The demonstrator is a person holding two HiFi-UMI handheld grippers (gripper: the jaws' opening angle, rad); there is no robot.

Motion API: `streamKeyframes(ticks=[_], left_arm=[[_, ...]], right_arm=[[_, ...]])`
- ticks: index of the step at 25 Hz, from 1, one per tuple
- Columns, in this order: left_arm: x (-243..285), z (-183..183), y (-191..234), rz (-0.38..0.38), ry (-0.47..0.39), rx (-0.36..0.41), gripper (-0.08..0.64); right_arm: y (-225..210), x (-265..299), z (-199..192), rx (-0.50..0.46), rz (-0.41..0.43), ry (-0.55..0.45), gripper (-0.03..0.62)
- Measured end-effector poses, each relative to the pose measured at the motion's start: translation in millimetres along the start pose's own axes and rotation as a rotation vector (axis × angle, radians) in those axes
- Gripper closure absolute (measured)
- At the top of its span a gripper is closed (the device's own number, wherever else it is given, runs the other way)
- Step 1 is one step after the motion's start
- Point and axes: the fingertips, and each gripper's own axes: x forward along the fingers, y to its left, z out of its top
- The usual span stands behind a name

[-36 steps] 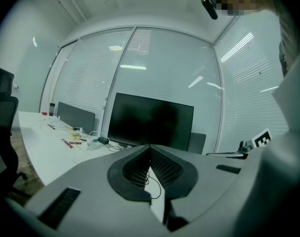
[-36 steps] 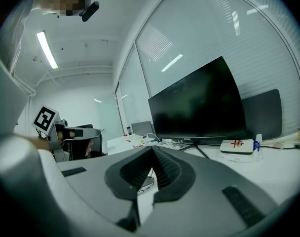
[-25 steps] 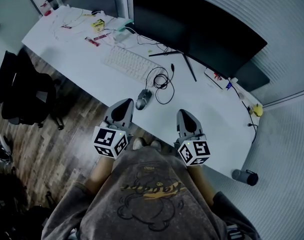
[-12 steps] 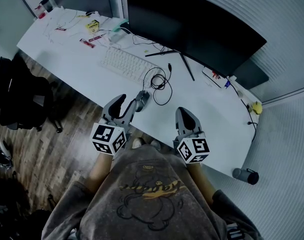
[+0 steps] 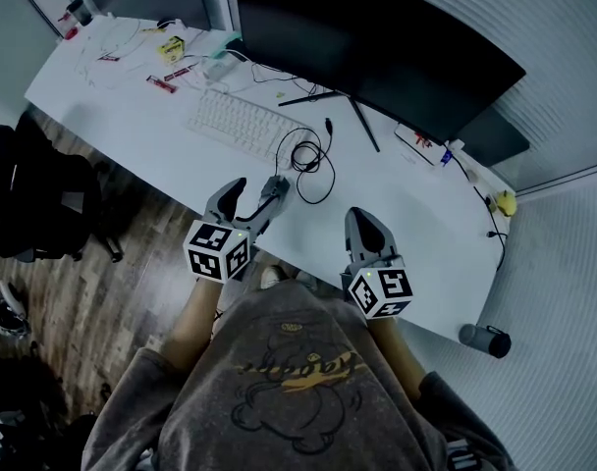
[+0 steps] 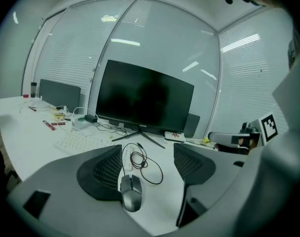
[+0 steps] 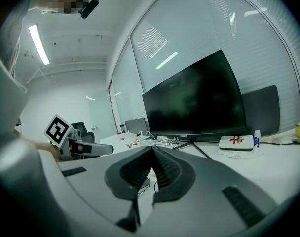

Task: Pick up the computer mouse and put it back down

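The grey computer mouse [image 6: 131, 192] lies on the white desk [image 5: 397, 214] near its front edge, its cable coiled behind it. My left gripper [image 6: 147, 171] is low over the desk with its jaws opening. The mouse sits between them, close beside the left jaw, and neither pad presses on it. In the head view the left gripper [image 5: 257, 190] straddles the mouse [image 5: 272, 188], which its right jaw partly hides. My right gripper [image 5: 363, 226] hovers at the desk's front edge to the right, shut and empty; its jaws meet tip to tip in the right gripper view [image 7: 152, 154].
A white keyboard [image 5: 238, 123] lies behind and left of the mouse, beside the coiled black cable [image 5: 308, 155]. A large dark monitor [image 5: 377, 47] stands at the back. Small clutter sits at the far left, an office chair [image 5: 43, 204] on the floor to the left, and a bottle [image 5: 485, 340] lower right.
My left gripper has moved forward and down to the mouse, and its jaws have gone from shut to wide apart around it. The right gripper has stayed put.
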Motion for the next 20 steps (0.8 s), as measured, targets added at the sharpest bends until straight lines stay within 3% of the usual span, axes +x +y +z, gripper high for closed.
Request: streamKeyframes(ticks=[7, 20], left_arm=[[41.8, -41.4, 16.8, 0.007, 0.14, 0.041, 0.244], [91.4, -136.8, 46.5, 0.047, 0.425, 0.041, 0.227]], right_arm=[[-8.8, 1.0, -5.8, 0.014, -0.025, 0.018, 0.586], [-17.9, 5.5, -13.1, 0.039, -0.059, 0.041, 0.586]])
